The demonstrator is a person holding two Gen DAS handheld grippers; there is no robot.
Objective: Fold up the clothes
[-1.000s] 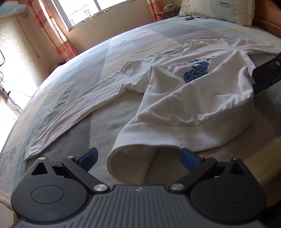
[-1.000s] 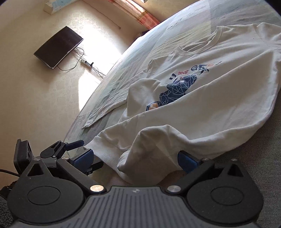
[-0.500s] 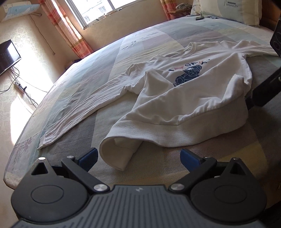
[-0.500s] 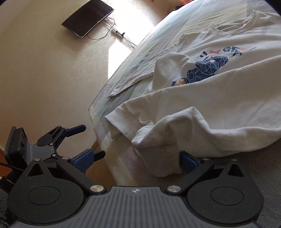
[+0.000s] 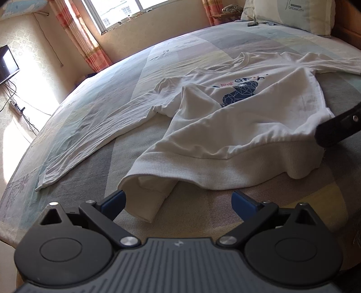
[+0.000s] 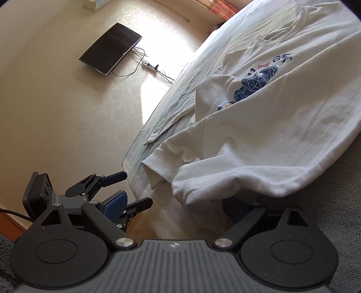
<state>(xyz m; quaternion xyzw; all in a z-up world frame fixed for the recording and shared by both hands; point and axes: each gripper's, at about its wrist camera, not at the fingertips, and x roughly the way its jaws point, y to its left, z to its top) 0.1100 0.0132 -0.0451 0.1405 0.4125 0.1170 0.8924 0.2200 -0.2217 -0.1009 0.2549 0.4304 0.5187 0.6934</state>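
One white sweatshirt [image 5: 237,126], front up on the patterned bed [image 5: 191,56], near its foot edge. Dark blue print on the chest, partly covered by a raised fold of the body. Two sleeves: one stretched flat toward the window side, the other running off toward the pillow side. Ribbed hem turned toward both cameras.

Left gripper [image 5: 177,195]: fingers spread wide, pinching nothing. Between them, one open corner of the hem, just beside the window-side blue pad; whether touching it, cannot tell.

Right gripper [image 6: 173,202]: jaws just closing a little, yet wide apart, not pressing on the cloth. Other hem corner bunched between them and draped over the far finger, hiding its pad; only one blue pad in sight in the right wrist view. Seen from the left wrist view as a dark bar at the sweatshirt's side seam.

Around:
- One pillow [image 5: 293,13] at the head of the bed, with one small dark object [image 5: 252,23] just beside it, too small to name.
- One window [image 5: 126,9], two orange-striped curtains [image 5: 76,33].
- One dark flat screen [image 6: 110,48] on the wall, one power strip [image 6: 150,66] with trailing cables below it.
- Bright sun patch on the wall by the bed corner.

Nothing lying on the sweatshirt itself apart from its own folds.
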